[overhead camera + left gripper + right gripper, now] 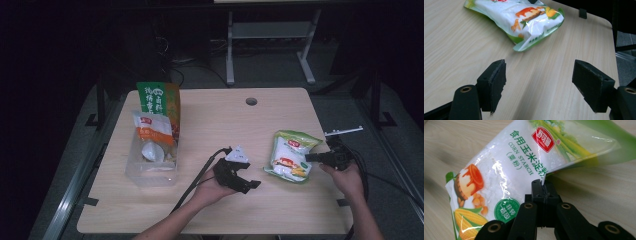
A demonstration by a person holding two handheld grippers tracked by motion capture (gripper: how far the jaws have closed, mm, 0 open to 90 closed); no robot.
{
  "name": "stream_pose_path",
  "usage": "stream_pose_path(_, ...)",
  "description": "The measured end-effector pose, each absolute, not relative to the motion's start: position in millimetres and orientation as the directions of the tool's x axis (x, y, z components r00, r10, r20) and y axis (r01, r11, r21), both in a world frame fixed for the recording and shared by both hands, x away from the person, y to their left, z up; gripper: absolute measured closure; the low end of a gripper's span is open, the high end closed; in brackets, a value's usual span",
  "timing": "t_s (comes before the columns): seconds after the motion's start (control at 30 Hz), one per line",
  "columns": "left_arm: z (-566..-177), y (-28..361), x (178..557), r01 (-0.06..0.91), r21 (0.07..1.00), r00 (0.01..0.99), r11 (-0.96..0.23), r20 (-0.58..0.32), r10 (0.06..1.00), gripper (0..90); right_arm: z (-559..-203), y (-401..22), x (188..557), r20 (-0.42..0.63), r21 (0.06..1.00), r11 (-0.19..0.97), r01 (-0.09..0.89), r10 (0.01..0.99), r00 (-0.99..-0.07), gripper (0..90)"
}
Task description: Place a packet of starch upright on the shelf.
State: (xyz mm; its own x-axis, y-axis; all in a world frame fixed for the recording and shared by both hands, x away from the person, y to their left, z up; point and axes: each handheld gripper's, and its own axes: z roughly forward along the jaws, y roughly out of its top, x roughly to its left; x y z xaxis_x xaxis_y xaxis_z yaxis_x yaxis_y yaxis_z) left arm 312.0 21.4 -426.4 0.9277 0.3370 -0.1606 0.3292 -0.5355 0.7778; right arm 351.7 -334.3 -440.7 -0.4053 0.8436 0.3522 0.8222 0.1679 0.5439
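Note:
A white and green bag of corn starch lies on the wooden table at the right. My right gripper has its jaws pinched together on the bag's right edge; in the right gripper view the corn starch bag has its seam caught between the pads. My left gripper hovers over the table's middle front, jaws wide apart with nothing between them. In the left gripper view the corn starch bag lies ahead of the fingers.
A clear plastic tub at the left holds a white and orange pouch. A green and orange bag stands behind it. A round cable hole is near the table's far edge. A desk frame stands beyond.

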Motion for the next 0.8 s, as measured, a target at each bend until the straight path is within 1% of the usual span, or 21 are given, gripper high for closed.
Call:
stream_pose_path(0.37,-427,5,331,0.348,0.772,0.923,-0.532,-0.184,0.337,26.8,-420,-329,337,0.316,0.622,0.183,0.761,0.831,-0.457,90.0)
stream_pose_path(0.57,-426,-3,341,0.357,0.771,0.920,-0.528,-0.190,0.343,26.8,-407,-324,329,0.276,0.667,0.211,0.715,0.821,-0.500,90.0)
stream_pose_path(0.73,-429,-9,349,0.378,0.767,0.913,-0.519,-0.215,0.347,26.8,-401,-323,322,0.265,0.688,0.216,0.693,0.814,-0.517,90.0)
stream_pose_path(0.8,-432,-13,352,0.398,0.764,0.906,-0.508,-0.239,0.350,26.8,-400,-322,320,0.260,0.693,0.217,0.688,0.814,-0.519,90.0)
